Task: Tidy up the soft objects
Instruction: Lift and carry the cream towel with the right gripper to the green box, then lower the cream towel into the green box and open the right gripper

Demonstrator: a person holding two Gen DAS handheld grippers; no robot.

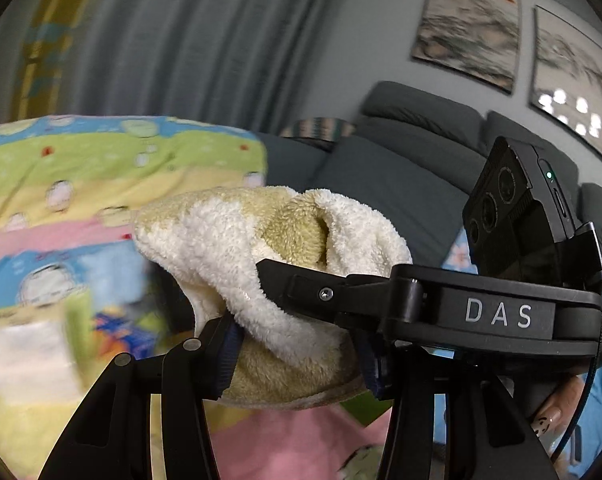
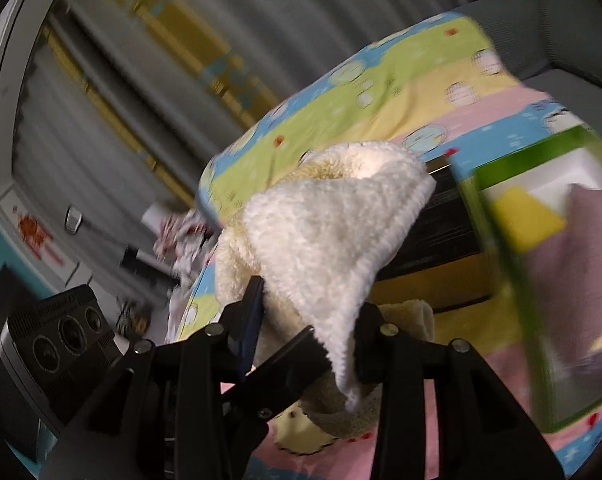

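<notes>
1. Left wrist view: left claw (image 1: 297, 356) is clenched on a fluffy cream-and-tan cloth (image 1: 261, 264); the pile bulges up between the two fingers. The right claw (image 1: 301, 280) reaches in from the right and its black finger presses into the same cloth higher up.
2. Right wrist view: right claw (image 2: 309, 320) is likewise clamped on the cloth (image 2: 325, 240), cream side draped over the fingers. So the cloth is held aloft by both claws, above the striped cartoon blanket (image 2: 381, 96).
3. Green-rimmed bin (image 2: 509, 200) sits just to the right, with a yellow item (image 2: 529, 216) and a mauve cloth (image 2: 581, 248) inside. Judgement: likely the destination.
4. Step in hand, as judged: folding or bunching the cloth before stowing it.
5. To do well: keep both grips firm, bring the edges together evenly, keep the loose tail from dragging on the blanket.
6. Risk: thick pile may slip from one claw. Both views are motion-blurred, so the edge alignment cannot be told.
</notes>
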